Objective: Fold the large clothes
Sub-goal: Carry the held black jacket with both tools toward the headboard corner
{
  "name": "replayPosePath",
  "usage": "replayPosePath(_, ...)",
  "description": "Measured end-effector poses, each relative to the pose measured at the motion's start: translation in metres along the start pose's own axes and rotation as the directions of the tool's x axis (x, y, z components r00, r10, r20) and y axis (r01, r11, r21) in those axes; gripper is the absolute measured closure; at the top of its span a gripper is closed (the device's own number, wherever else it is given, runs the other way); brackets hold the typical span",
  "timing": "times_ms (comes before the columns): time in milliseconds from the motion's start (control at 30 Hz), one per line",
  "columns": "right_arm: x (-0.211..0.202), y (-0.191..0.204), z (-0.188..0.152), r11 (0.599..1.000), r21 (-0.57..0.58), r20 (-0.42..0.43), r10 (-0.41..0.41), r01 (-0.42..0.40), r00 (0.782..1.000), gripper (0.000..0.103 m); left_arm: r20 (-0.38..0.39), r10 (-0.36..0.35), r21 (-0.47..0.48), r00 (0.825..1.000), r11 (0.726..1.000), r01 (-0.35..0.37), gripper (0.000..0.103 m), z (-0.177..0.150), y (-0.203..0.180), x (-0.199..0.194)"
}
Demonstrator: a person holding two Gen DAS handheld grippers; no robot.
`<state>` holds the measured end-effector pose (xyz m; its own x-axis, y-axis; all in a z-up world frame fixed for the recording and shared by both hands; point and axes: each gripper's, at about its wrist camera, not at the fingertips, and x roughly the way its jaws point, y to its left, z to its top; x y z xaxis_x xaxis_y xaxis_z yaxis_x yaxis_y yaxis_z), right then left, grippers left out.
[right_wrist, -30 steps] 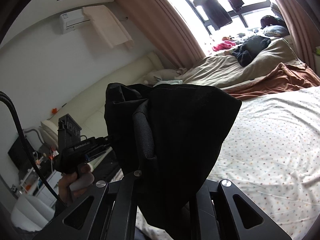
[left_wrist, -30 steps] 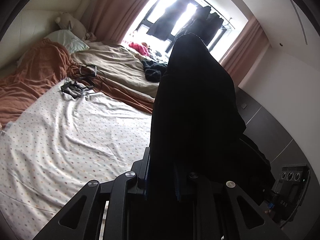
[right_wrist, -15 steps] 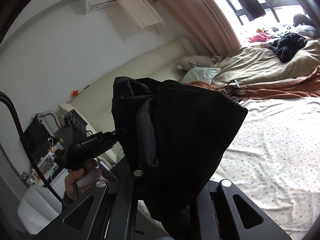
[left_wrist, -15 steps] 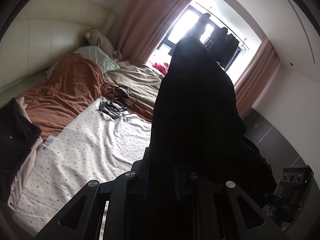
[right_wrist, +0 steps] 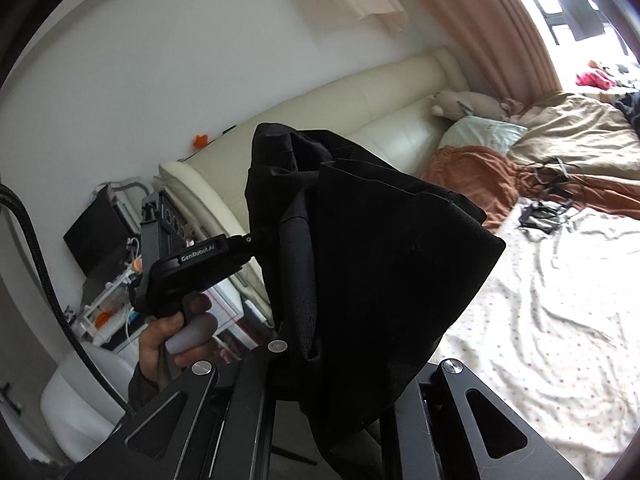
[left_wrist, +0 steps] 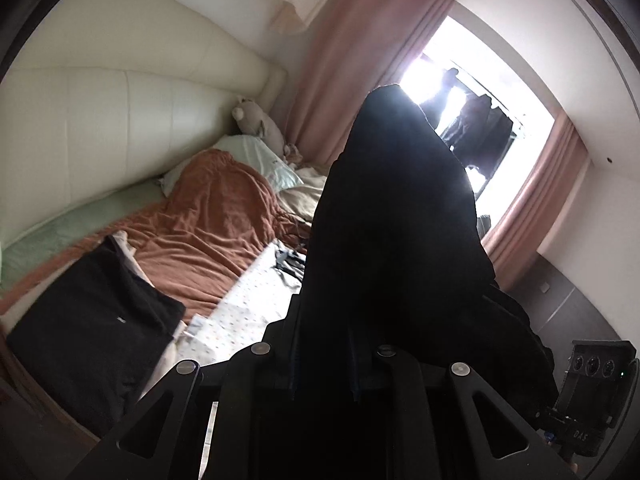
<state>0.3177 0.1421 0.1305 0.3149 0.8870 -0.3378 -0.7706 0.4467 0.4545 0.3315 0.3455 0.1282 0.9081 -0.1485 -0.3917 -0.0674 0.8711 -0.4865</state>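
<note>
The black garment (right_wrist: 380, 280) is held clenched by both grippers, presumably to be laid beside the folded pile (left_wrist: 92, 320) at the bed's (right_wrist: 540, 340) corner.

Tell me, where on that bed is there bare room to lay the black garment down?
The dotted sheet is bare between the rust blanket and the near edge. The cable tangle clutters its far part, the folded dark clothes its left end, and bedding is piled toward the window.
</note>
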Motion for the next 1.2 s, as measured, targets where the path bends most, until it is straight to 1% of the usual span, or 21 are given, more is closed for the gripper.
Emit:
replayPosePath(100, 0.018, 0.018, 0.006, 0.999, -0.032, -0.015, 0.024, -0.024, 1.000, 0.093, 0.033, 0.024, 0.002, 0.999, 1.000, -0.024, 0.085, 0.012, 0.017, -0.015)
replayPosePath(233, 0.049, 0.053, 0.014, 0.995, -0.087, -0.040, 0.045, -0.048, 0.998, 0.093, 0.086, 0.063, -0.009, 0.994, 0.998, -0.062, 0.085, 0.026, 0.042, -0.038)
replayPosePath(333, 0.073, 0.078, 0.016, 0.991, -0.124, -0.057, 0.045, -0.052, 0.997, 0.093, 0.112, 0.101, 0.000, 0.989, 0.995, -0.102, 0.086, 0.037, 0.059, -0.052)
replayPosePath(400, 0.091, 0.095, 0.016, 0.988, -0.144, -0.071, 0.045, -0.055, 0.996, 0.093, 0.121, 0.126, -0.016, 0.985, 0.992, -0.125, 0.086, 0.044, 0.072, -0.062)
replayPosePath(533, 0.124, 0.122, 0.015, 0.981, -0.174, -0.100, 0.067, -0.084, 0.993, 0.093, 0.149, 0.190, -0.026, 0.970, 0.982, -0.188, 0.086, 0.052, 0.093, -0.088)
replayPosePath(667, 0.159, 0.151, 0.012, 0.972, -0.193, -0.138, 0.110, -0.135, 0.984, 0.093, 0.182, 0.246, -0.042, 0.952, 0.969, -0.242, 0.086, 0.058, 0.111, -0.111)
replayPosePath(767, 0.181, 0.162, 0.008, 0.967, -0.193, -0.167, 0.134, -0.166, 0.977, 0.093, 0.197, 0.291, -0.047, 0.936, 0.957, -0.287, 0.086, 0.062, 0.128, -0.122)
replayPosePath(933, 0.214, 0.168, -0.002, 0.965, -0.170, -0.203, 0.165, -0.200, 0.965, 0.093, 0.200, 0.338, -0.072, 0.920, 0.941, -0.330, 0.086, 0.063, 0.157, -0.136)
replayPosePath(1100, 0.246, 0.160, -0.013, 0.968, -0.126, -0.238, 0.183, -0.217, 0.954, 0.093, 0.176, 0.368, -0.095, 0.913, 0.929, -0.357, 0.086, 0.064, 0.185, -0.128)
replayPosePath(1200, 0.268, 0.141, -0.017, 0.974, -0.071, -0.254, 0.192, -0.217, 0.948, 0.093, 0.152, 0.377, -0.102, 0.913, 0.925, -0.365, 0.086, 0.066, 0.204, -0.113)
